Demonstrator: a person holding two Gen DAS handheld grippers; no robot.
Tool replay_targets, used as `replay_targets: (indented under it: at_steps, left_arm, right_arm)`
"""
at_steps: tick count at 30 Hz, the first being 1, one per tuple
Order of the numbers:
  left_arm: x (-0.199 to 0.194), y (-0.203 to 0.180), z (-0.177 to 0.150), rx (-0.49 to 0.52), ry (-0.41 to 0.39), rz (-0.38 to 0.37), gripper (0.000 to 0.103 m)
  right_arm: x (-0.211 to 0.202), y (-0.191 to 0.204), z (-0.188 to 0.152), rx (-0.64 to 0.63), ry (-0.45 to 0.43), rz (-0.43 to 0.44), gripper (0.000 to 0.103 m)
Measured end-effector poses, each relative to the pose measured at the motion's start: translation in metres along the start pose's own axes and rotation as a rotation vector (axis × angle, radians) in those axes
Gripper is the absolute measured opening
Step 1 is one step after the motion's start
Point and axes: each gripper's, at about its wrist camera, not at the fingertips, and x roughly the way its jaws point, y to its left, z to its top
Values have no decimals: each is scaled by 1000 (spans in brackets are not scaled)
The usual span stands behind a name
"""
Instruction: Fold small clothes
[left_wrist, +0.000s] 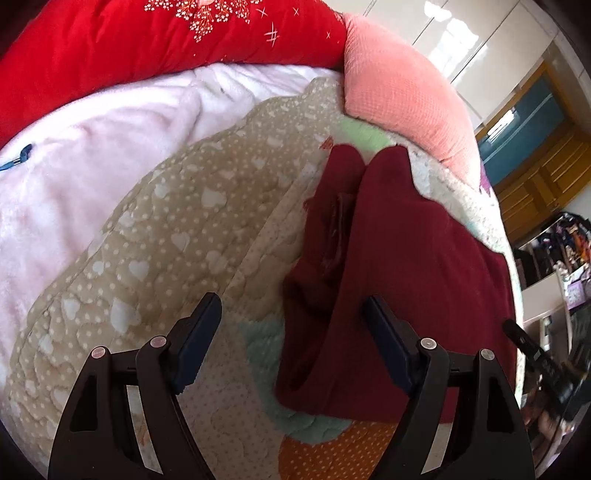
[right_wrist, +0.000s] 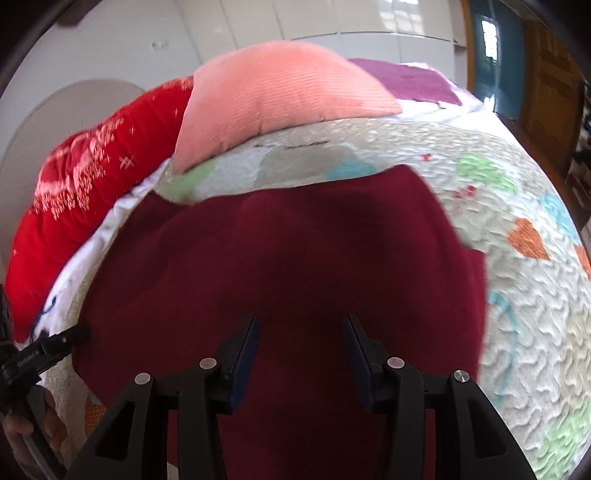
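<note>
1. Left gripper (left_wrist: 291, 314): the jaws are spread wide and hold nothing. One finger is seen over the quilt (left_wrist: 177, 229), the other over the near left edge of the garment (left_wrist: 402, 266).
2. Right gripper (right_wrist: 300, 332): the jaws are likewise apart and empty, poised above the middle of the near part of the garment (right_wrist: 288, 266). Whether the tips touch the cloth cannot be told.
3. Garment: a dark red piece is spread on the quilt, with a ridge of bunched cloth along its left side and two lobes pointing toward the pillow (left_wrist: 402, 96).
4. Step in hand, as judged: the near edge is to be gripped for a fold. A clean fold is favoured if one layer only is pinched, at two corners well apart, and the bunched ridge is smoothed first.
5. Surroundings: a red duvet (left_wrist: 129, 48) and white blanket (left_wrist: 92, 166) lie beyond, apart from the garment.
</note>
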Motion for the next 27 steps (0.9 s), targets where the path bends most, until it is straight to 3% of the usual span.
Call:
replay_targets:
  at_steps: [3, 5, 8, 11, 13, 16, 17, 18, 19, 20, 21, 22, 23, 27]
  left_arm:
    - [12, 2, 6, -13, 11, -9, 84]
    - [19, 0, 9, -1, -3, 2, 86]
    - [26, -9, 12, 21, -10, 25, 95]
    - [34, -21, 12, 55, -10, 50, 97]
    - [40, -32, 13, 92, 14, 39, 97]
    - [48, -44, 14, 145, 46, 28, 96]
    - [49, -46, 15, 151, 47, 22, 88]
    - [48, -48, 16, 149, 41, 23, 75]
    - [47, -47, 17, 142, 36, 26, 67]
    - [45, -46, 18, 131, 36, 15, 53]
    - [42, -44, 19, 115, 36, 2, 39]
    - [37, -41, 19, 98, 32, -9, 32]
    - [31, -39, 19, 90, 33, -29, 26]
    - [1, -42, 16, 96, 34, -111, 24]
  right_arm:
    - [-30, -22, -8, 3, -102, -56, 59]
    - [-44, -41, -13, 24, -152, -96, 76]
    - [-47, -70, -22, 69, -140, -115, 76]
    - [-32, -95, -29, 138, -80, -106, 76]
    - [-19, -106, -33, 200, -54, -38, 77]
    - [-9, -107, -32, 242, -91, 42, 82]
    - [-6, -104, -29, 235, -93, 64, 82]
    - [0, -98, -26, 222, -84, 108, 80]
    - [5, -92, -24, 213, -72, 141, 65]
    - [11, -88, -22, 206, -60, 130, 53]
    - [12, -85, -21, 196, -63, 101, 49]
    - [9, -84, -20, 196, -70, 105, 38]
    - [6, -84, -19, 199, -74, 112, 31]
    - [-31, -76, -15, 188, -123, 175, 23]
